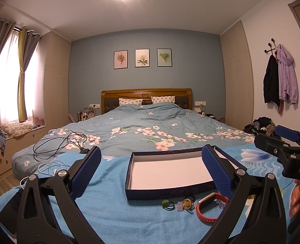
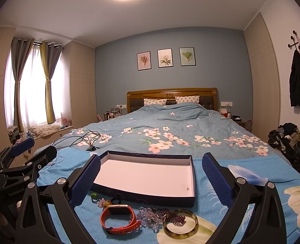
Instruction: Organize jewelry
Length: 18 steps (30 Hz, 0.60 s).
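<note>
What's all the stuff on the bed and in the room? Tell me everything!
box: 1, dark blue with white inside, holds no jewelry, on the blue blanket
watch: 1, orange-red strap, in front of the box
bangle: 1, amber-green, right of the watch
bead strands: clear and dark purple, count unclear, between watch and bangle
rings: several small, green, pink, yellow, left of the watch
cables: black and white, bed's left side
pictures: 3, flower prints, blue wall
pillows: 2, patterned, at headboard
jackets: black and lilac, wall hooks
left hand-held gripper: black, blue pads, open
right hand-held gripper: same, open
</note>
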{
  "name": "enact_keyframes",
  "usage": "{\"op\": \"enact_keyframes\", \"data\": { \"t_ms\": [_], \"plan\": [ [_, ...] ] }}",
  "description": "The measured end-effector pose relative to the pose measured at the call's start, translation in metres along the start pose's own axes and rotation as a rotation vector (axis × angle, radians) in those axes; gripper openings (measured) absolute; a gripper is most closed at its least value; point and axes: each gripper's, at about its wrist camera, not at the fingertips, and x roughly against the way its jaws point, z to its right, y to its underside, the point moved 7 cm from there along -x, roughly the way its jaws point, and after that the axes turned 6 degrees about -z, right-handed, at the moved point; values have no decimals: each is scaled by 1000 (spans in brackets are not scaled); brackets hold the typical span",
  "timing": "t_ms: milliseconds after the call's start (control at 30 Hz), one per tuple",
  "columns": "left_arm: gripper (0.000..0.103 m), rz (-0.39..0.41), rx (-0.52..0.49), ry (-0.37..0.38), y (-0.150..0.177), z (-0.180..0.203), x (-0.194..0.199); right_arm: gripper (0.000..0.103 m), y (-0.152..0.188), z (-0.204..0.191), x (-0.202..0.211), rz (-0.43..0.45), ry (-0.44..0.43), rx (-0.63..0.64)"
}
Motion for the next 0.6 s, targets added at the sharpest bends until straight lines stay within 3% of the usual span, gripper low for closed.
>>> {"op": "enact_keyframes", "data": {
  "t_ms": [300,367,533,600],
  "plan": [
    [97,-63,-14,64,6,8,-8,97,10,9,-9,-71,-7,-7],
    [97,-104,-19,97,10,11,-14,97,14,15,-12,-111,-8,-3],
    [97,-299,-71,223,33,30,-40,95,38,27,-28,-272,-31,-5],
    [97,-362,-89,276,43,38,-48,85,49,26,-36,-339,-38,13]
  ]
}}
